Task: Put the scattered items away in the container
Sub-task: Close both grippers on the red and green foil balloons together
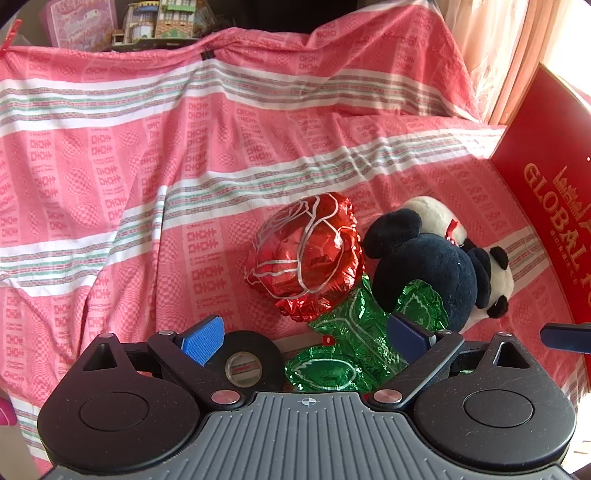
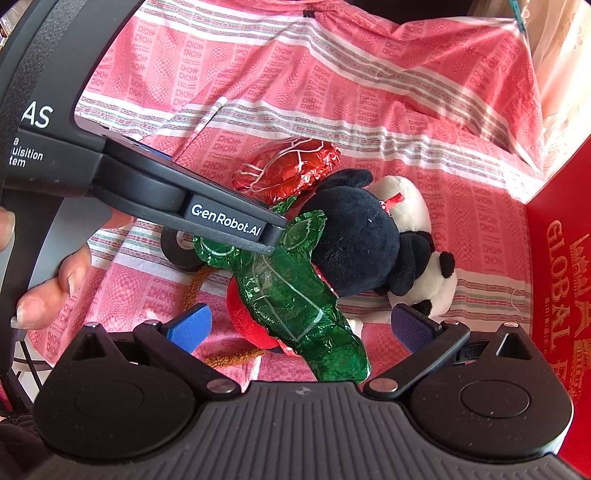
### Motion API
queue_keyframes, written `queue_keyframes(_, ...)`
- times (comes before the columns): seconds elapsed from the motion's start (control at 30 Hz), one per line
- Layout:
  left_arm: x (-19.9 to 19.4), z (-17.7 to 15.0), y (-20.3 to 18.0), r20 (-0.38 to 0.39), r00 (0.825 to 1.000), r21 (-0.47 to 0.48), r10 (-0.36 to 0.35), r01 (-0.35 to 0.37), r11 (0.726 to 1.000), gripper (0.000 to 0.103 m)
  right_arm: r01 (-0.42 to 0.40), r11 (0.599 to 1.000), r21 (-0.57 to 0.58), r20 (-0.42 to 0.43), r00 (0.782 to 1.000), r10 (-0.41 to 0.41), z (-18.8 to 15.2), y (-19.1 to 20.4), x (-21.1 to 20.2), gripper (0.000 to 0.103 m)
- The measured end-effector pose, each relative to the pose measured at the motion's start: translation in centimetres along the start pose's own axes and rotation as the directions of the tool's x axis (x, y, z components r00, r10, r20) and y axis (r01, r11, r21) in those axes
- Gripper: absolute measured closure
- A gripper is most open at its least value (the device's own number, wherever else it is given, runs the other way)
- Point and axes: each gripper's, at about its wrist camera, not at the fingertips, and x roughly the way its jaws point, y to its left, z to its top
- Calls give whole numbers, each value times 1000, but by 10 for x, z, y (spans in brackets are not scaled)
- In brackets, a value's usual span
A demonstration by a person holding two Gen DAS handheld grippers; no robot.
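A foil rose balloon lies on the pink cloth, its red bloom (image 1: 306,254) (image 2: 291,166) far from me and its green stem (image 1: 354,343) (image 2: 291,295) near. A black and white panda plush (image 1: 443,258) (image 2: 373,236) lies against it on the right. A black tape roll (image 1: 247,360) (image 2: 181,247) sits left of the stem. My left gripper (image 1: 306,332) is open, its blue pads either side of the stem and tape. My right gripper (image 2: 299,326) is open over the stem's lower end. A red soft item (image 2: 251,325) lies under the stem.
A red box (image 1: 554,206) (image 2: 561,277) with gold lettering stands at the right edge. The pink striped cloth (image 1: 147,184) rises in folds behind. A toy house (image 1: 162,18) sits beyond the cloth. A brown cord (image 2: 195,284) lies near the tape.
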Motion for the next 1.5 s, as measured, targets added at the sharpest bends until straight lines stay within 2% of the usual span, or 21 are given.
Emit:
queue_keyframes(0.23,2,2,8,-3,1000,-7,4,-4,1000,3,6,1000,-8,-2,1000,-6,1,1,0,0)
queue_keyframes(0.47,10,13,37,-19,999,-73,33,-34,997,3,-15,1000,16,36,999,15,15,-7,-11,0)
queue_keyframes(0.63,29,21,38,-57,998,-65,37,-40,997,3,-19,999,-26,18,1000,19,20,0,7,0)
queue_keyframes(0.8,50,27,28,-118,993,-62,0,-7,998,3,-21,999,-37,-16,1000,20,17,2,28,1)
queue_keyframes(0.9,62,31,23,-145,989,-74,-15,5,997,3,-5,999,-54,-25,1000,4,14,2,37,9)
queue_keyframes(0.97,69,33,19,-156,988,-73,-18,7,997,3,-7,999,-53,-41,999,5,11,0,42,25)
queue_keyframes(1.1,79,33,16,-180,983,-78,-31,17,997,3,-30,999,-12,-53,998,29,4,-8,48,44)
queue_keyframes(1.17,83,34,15,-188,982,-79,-30,15,997,3,-43,999,11,-47,998,44,1,-11,47,59)
queue_keyframes(1.27,91,35,16,-212,976,-95,-41,22,995,3,-90,994,54,-47,995,93,-2,-16,46,62)
queue_keyframes(1.4,102,35,17,-232,970,-131,-64,34,991,2,-114,989,92,-51,992,119,-5,-19,49,62)
queue_keyframes(1.5,109,37,17,-224,972,-137,-69,38,990,10,-121,986,114,-52,990,128,-6,-22,50,59)
